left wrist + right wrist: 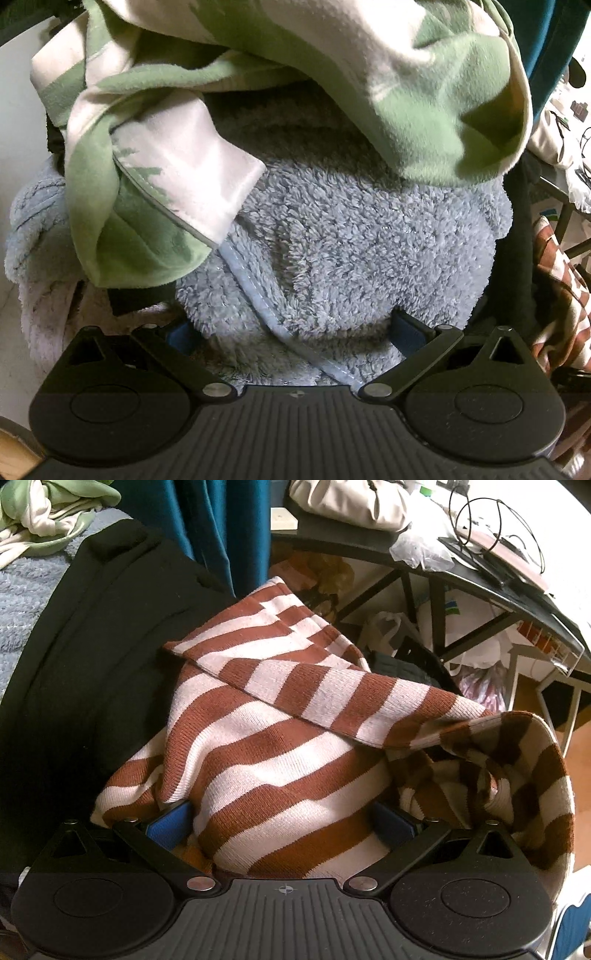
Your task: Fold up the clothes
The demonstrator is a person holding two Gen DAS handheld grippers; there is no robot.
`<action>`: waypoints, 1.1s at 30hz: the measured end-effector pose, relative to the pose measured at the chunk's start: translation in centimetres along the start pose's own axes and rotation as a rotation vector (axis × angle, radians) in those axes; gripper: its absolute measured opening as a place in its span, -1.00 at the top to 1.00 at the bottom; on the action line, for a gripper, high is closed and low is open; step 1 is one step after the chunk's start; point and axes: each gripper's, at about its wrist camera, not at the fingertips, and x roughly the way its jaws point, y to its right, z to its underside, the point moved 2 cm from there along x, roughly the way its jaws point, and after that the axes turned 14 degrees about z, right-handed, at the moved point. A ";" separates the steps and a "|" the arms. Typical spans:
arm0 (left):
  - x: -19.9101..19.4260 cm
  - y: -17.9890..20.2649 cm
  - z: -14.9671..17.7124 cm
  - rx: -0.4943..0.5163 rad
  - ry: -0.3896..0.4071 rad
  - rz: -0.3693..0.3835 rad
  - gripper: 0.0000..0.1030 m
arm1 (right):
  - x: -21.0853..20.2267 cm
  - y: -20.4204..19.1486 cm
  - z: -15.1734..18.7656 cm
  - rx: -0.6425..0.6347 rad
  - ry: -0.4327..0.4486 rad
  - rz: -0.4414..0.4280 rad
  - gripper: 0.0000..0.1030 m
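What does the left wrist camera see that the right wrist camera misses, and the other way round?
Only the left wrist view shows the left gripper, jaws apart with the fluffy blue garment bunched between them.

Only the right wrist view shows the right gripper, jaws apart around the brown-and-white striped knit, plus a black garment and a cluttered dark table.

Both show the green-and-white cloth, the blue fluffy fabric, the striped knit and a teal curtain.
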 end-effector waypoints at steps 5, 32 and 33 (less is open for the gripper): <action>0.0 0.0 0.3 0.008 0.010 0.003 -1.00 | -0.1 0.0 0.2 -0.001 0.012 -0.006 -0.99; -5.7 3.2 1.6 0.060 0.070 0.129 -0.99 | -3.7 6.8 -1.0 0.031 0.040 -0.196 -0.98; -6.5 4.0 1.8 0.085 0.095 0.136 -0.99 | -4.0 7.2 -0.9 0.034 0.051 -0.196 -0.98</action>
